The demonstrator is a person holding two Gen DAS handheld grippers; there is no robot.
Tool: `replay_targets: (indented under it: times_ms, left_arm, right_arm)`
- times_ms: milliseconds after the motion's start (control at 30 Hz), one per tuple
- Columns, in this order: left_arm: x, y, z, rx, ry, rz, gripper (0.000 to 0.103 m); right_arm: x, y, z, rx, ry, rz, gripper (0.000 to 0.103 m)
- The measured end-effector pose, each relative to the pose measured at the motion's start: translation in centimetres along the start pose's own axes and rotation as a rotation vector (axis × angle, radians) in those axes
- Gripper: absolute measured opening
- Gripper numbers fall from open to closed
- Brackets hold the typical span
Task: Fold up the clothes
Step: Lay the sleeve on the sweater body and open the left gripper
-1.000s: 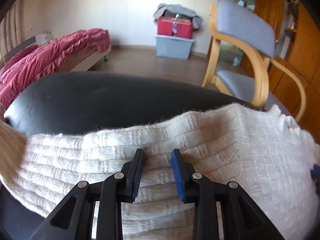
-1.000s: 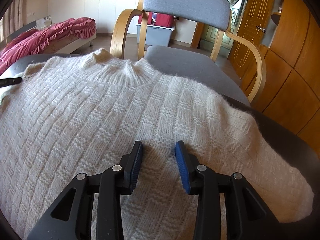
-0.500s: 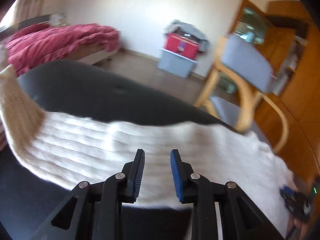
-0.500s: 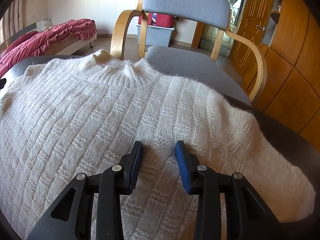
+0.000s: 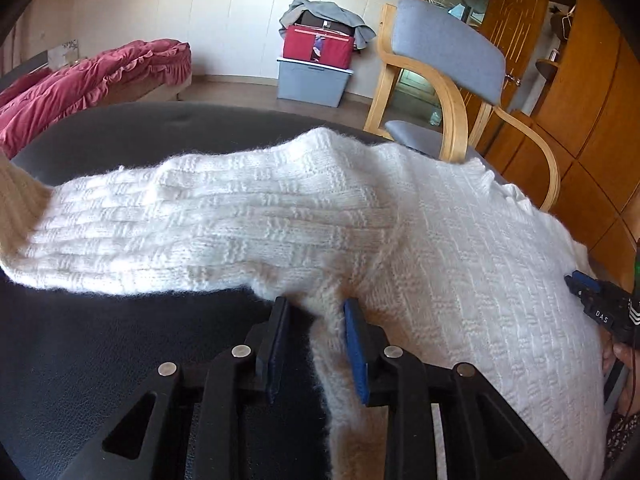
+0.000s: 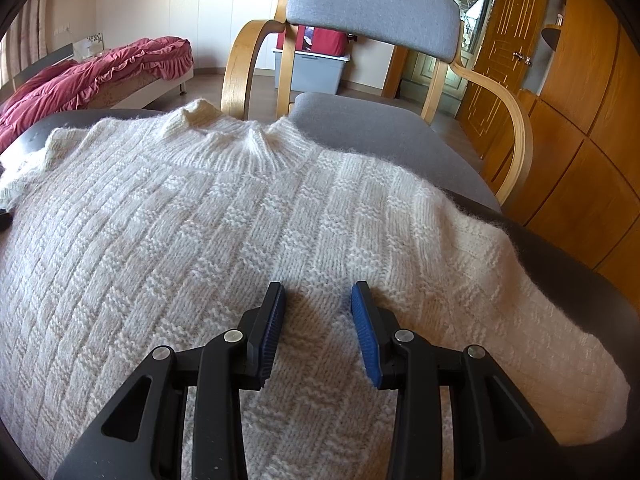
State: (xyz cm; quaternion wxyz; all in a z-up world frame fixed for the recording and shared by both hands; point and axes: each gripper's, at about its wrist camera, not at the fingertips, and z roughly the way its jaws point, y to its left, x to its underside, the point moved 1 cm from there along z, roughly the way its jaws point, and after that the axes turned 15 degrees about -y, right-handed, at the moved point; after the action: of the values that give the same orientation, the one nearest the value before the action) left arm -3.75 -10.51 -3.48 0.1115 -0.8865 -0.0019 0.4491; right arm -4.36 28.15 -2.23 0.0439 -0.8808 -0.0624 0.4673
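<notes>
A black leather-look bench (image 5: 100,340) fills the near part of both views, and a cream knitted sweater (image 6: 192,240) lies spread flat across it, its ribbed collar at the far edge toward a grey-cushioned wooden armchair (image 6: 376,4) that stands just beyond the bench. In the left wrist view one sleeve (image 5: 192,224) stretches out to the left over the dark surface, its cuff reaching the left edge, while the body of the sweater spreads to the right. Farther back on the left is a bed with a crumpled red cover (image 5: 92,80), and against the far wall a grey storage box (image 5: 312,80) carries a red bag (image 5: 318,46) with a grey garment draped on top; wooden cabinets and a door (image 6: 504,40) line the right side. The left tongs (image 5: 316,312) sit at the near edge of the sweater below the armpit, straddling a fold of the knit; their jaws are opening, the left blue pad is clear of the cloth, and I cannot tell whether the right pad touches it. The right tongs (image 6: 318,300) hover low over the middle of the sweater's body, jaws parted with bare knit visible between the pads and nothing gripped. In the left wrist view the right tongs appear at the far right edge, held in a hand (image 5: 618,356).
</notes>
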Motion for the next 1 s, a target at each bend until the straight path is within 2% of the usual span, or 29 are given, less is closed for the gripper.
replay_targets:
  times_ms: [67, 133, 233, 300, 433, 600, 667, 800, 833, 933, 1000]
  left_arm:
    - [-0.5, -0.4, 0.0, -0.018, 0.022, 0.008, 0.029]
    - [-1.4, -0.9, -0.1, -0.03, 0.033, -0.041, 0.029]
    - [-3.1, -2.4, -1.6, -0.014, -0.049, -0.129, 0.028]
    - [-4.2, -4.1, -1.7, 0.024, -0.095, -0.142, 0.028]
    - [-4.6, -7.6, 1.3, 0.092, -0.085, -0.114, 0.028]
    - [-2.4, -7.8, 5.5, 0.027, -0.033, -0.05, 0.028]
    - [-2.2, -7.4, 5.0, 0.027, -0.055, -0.065, 0.028]
    - [-1.9, -7.7, 5.2, -0.001, -0.055, -0.031, 0.028]
    - [-1.8, -7.9, 5.2, -0.006, -0.056, -0.022, 0.028]
    - [-1.8, -8.0, 5.2, -0.008, -0.059, -0.013, 0.029]
    - [-1.7, -7.7, 5.1, 0.005, -0.06, -0.029, 0.029]
  right_arm:
    - [0.0, -0.1, 0.0, -0.002, 0.0, 0.003, 0.038]
    - [0.0, -0.2, 0.1, -0.004, -0.001, 0.005, 0.038]
    - [-0.1, -0.3, 0.1, -0.004, 0.0, 0.005, 0.038]
    - [-0.1, -0.4, 0.1, -0.003, 0.0, 0.004, 0.039]
    - [-0.1, -0.4, 0.1, -0.004, 0.0, 0.008, 0.039]
    - [-0.1, -0.4, 0.1, -0.011, 0.0, 0.015, 0.041]
    - [-0.1, -0.2, 0.1, -0.005, 0.001, 0.006, 0.041]
    - [-0.5, 0.4, -0.1, 0.013, 0.008, -0.018, 0.042]
    - [-1.0, 0.2, -0.6, -0.017, -0.013, 0.017, 0.042]
    - [-2.4, -0.8, -1.8, -0.31, -0.075, 0.284, 0.042]
    - [-2.4, -0.4, -0.8, -0.435, -0.036, 0.362, 0.042]
